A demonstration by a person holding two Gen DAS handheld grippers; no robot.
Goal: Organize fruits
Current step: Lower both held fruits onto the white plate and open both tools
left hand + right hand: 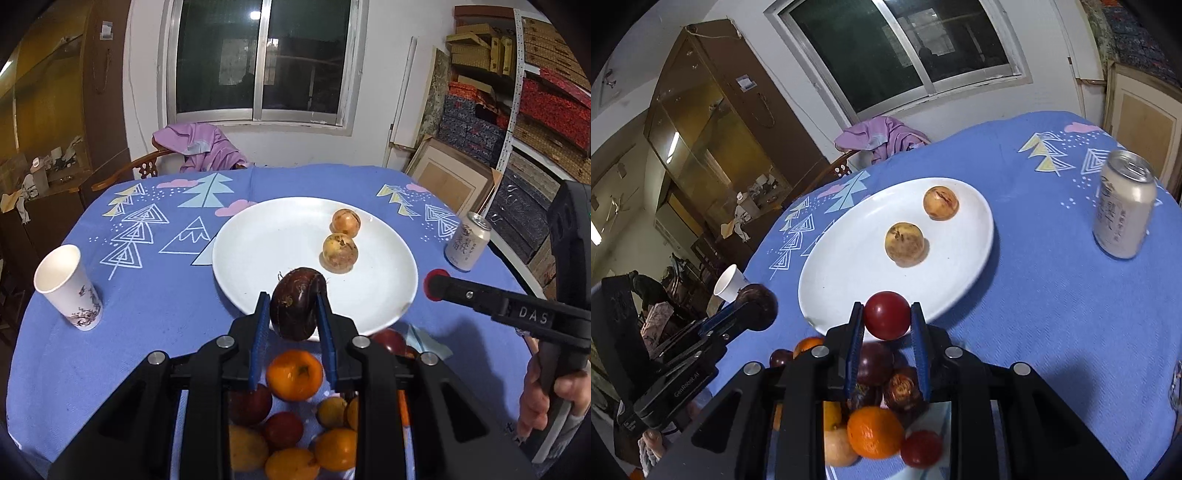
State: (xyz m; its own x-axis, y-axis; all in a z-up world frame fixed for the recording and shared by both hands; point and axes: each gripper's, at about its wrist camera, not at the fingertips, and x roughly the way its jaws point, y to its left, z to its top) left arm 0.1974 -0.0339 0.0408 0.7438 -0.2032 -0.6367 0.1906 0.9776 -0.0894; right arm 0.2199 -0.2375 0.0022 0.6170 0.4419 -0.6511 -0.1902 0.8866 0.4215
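A white plate (pixel 266 243) on the blue tablecloth holds two yellow-brown fruits (pixel 340 252) (pixel 345 222). My left gripper (pixel 292 307) is shut on a dark purple-brown fruit (pixel 295 303) and holds it over the plate's near rim. My right gripper (pixel 887 314) is shut on a red fruit (pixel 887 315), just above the plate's (pixel 849 258) near edge; it shows in the left wrist view at the right (pixel 437 285). A pile of orange, yellow and red fruits (pixel 294 374) (pixel 874 432) lies on the cloth under both grippers.
A paper cup (pixel 68 286) stands at the table's left. A drinks can (pixel 467 240) (pixel 1124 205) stands right of the plate. A chair with a pink garment (pixel 201 146) is behind the table; stacked boxes (pixel 517 110) fill shelves at the right.
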